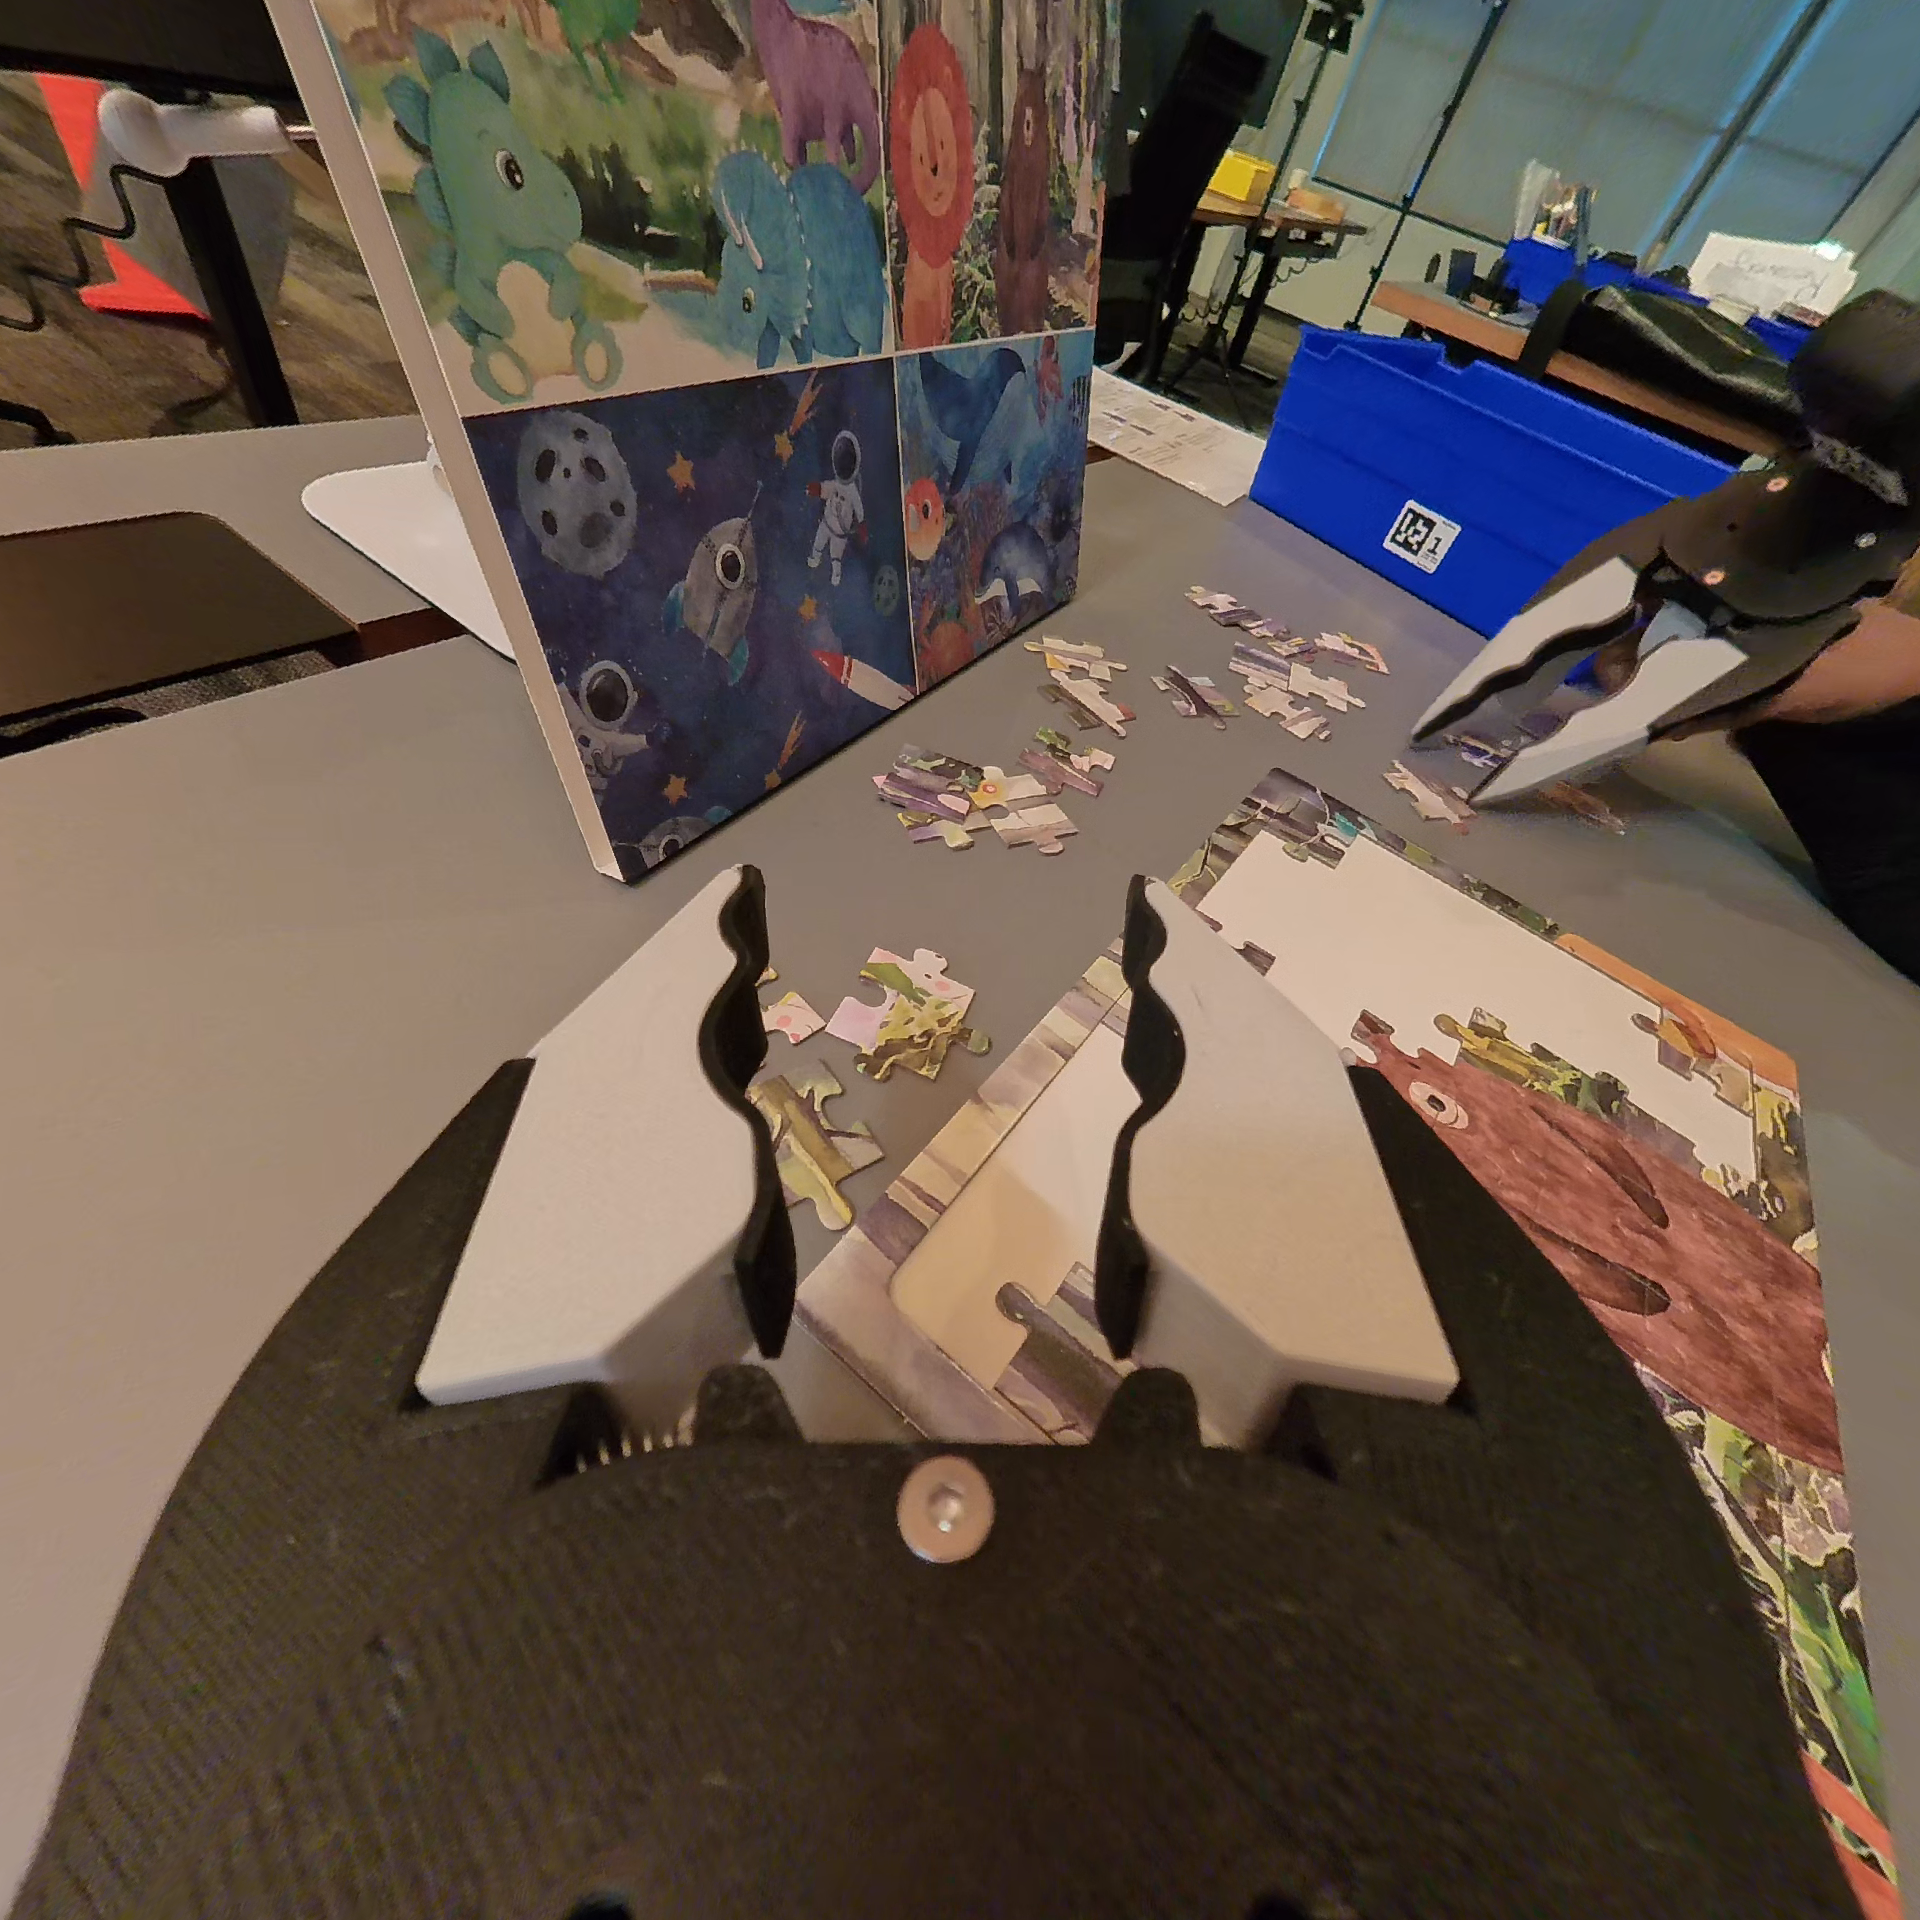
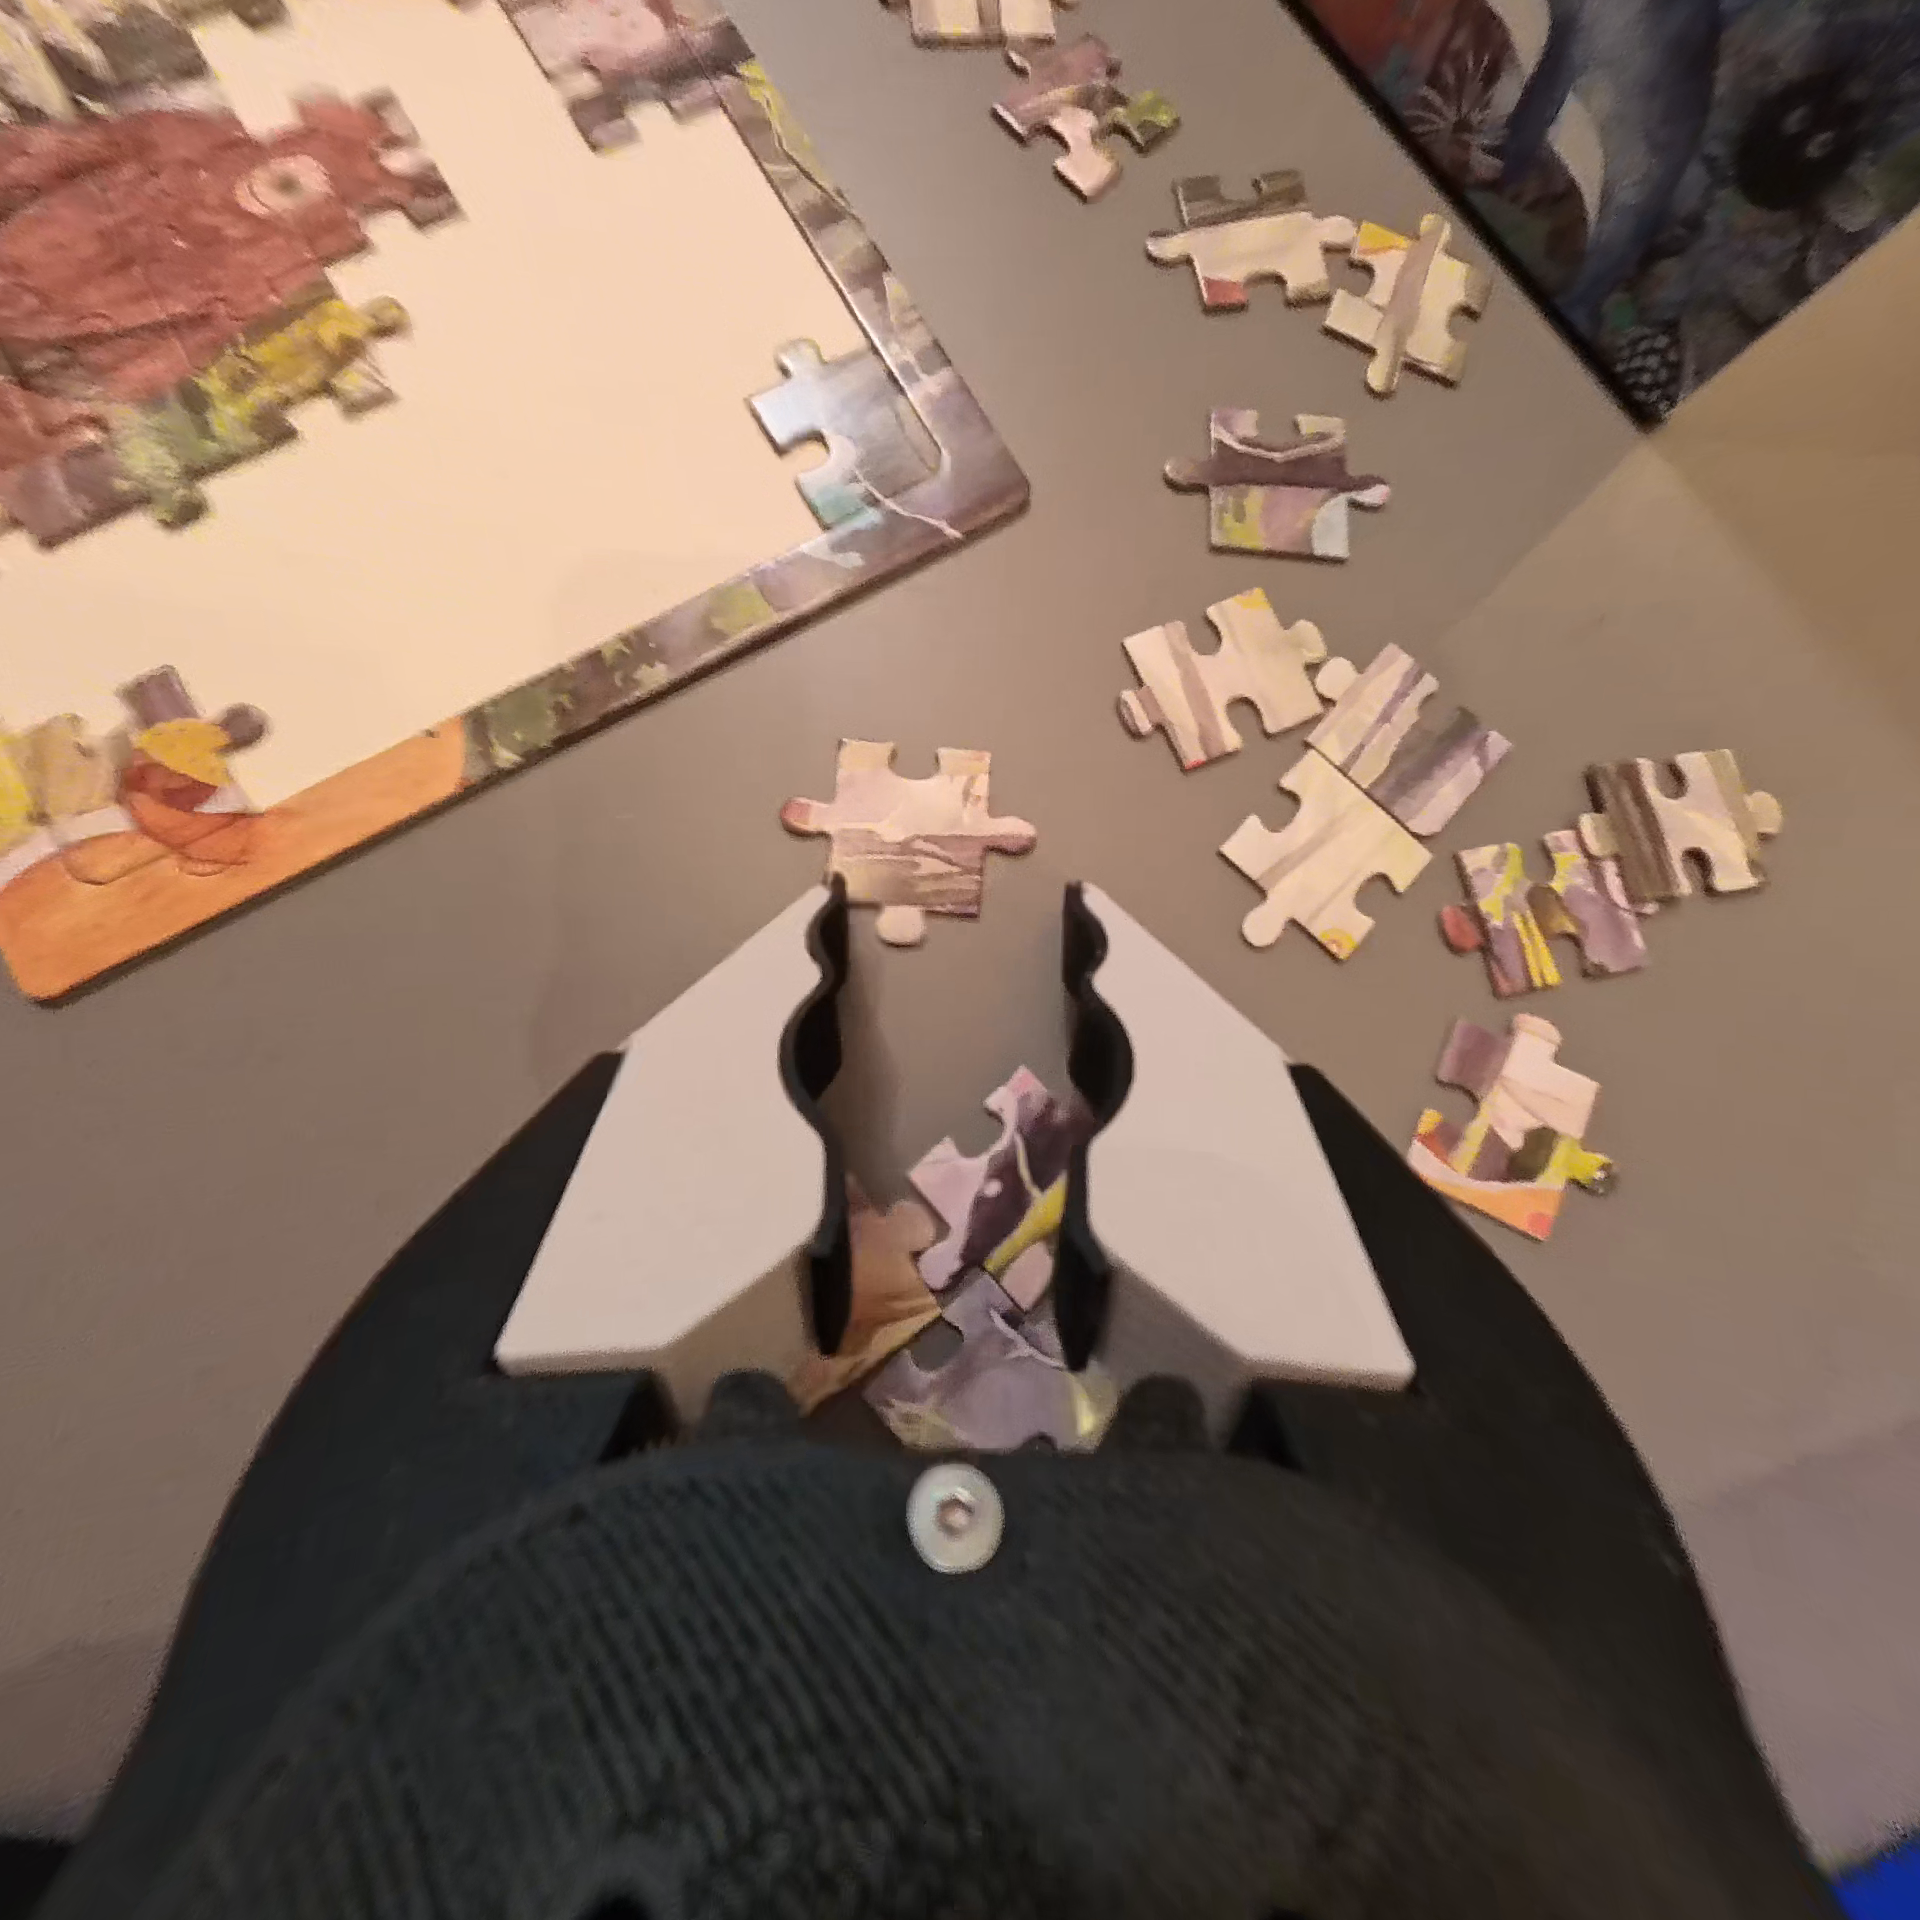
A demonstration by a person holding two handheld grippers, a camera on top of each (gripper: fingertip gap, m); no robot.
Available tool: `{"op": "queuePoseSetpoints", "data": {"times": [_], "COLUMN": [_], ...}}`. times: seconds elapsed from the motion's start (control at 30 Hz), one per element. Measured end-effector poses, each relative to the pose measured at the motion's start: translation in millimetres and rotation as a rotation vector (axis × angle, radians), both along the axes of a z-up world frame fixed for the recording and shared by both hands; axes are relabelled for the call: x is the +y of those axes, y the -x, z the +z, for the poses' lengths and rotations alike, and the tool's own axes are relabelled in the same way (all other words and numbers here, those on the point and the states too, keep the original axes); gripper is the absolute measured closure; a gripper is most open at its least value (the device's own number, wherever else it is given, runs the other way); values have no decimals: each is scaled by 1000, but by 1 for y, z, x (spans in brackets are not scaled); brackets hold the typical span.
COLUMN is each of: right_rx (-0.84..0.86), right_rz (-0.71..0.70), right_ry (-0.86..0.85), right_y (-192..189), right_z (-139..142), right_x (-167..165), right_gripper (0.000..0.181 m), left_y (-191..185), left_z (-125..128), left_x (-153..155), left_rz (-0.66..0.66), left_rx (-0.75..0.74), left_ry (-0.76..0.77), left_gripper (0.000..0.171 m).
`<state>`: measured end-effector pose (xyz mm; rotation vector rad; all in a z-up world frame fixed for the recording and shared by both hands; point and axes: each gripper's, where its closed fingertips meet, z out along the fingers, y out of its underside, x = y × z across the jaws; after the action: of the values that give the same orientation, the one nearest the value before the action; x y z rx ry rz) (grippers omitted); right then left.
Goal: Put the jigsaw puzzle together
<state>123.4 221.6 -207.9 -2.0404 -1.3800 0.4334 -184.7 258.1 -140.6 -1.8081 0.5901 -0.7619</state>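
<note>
- Grey tabletop (image 1: 260, 987) carries everything; behind it stretches a workroom with desks, stands and a blue bin (image 1: 1455, 478) at the far right.
- Farthest left in the left wrist view, a white stand base (image 1: 384, 509) sits on the table, and from it rises an upright picture board (image 1: 727, 416) painted with dinosaurs, a lion, a bear, a space scene and sea creatures.
- Just right of the board's foot lie loose puzzle pieces (image 1: 977, 795) in several small clusters, running back toward the bin.
- Closer in, the left gripper (image 1: 940, 894) hangs above the table with its jaws spread wide and nothing between them; a few green and pink pieces (image 1: 914, 1013) lie on the table seen through the gap.
- Under and to the right of that gripper is the puzzle tray (image 1: 1403, 935), flat on the table, its brown bear and much of the border filled in, the pale middle bare.
- At the far right, the right gripper (image 1: 1444, 764) points down at pieces beside the tray's far corner, its jaws apart.
- From the right wrist view, the tray's corner (image 2: 935, 488) is upper left, and a single pale piece (image 2: 909, 831) lies on the table just ahead of the parted fingertips (image 2: 831, 904), not gripped.
- More pieces (image 2: 1340, 769) scatter to the right, and some purple pieces (image 2: 997, 1205) lie on the table below the gripper's open gap.
</note>
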Motion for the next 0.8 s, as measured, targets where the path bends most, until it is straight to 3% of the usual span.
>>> {"op": "queuePoseSetpoints", "data": {"times": [0.2, 0.43, 0.8], "right_rx": [43, 16, 52], "right_rz": [42, 14, 26], "right_ry": [40, 76, 34], "right_y": [13, 14, 16], "right_z": [2, -5, 7], "right_x": [-10, -8, -6], "right_gripper": [133, 152, 153], "left_y": [0, 0, 0], "left_z": [0, 0, 0], "left_x": [0, 0, 0], "left_rz": [0, 1, 0], "left_rx": [1, -1, 1], "left_ry": [0, 1, 0], "left_gripper": [104, 104, 104]}}
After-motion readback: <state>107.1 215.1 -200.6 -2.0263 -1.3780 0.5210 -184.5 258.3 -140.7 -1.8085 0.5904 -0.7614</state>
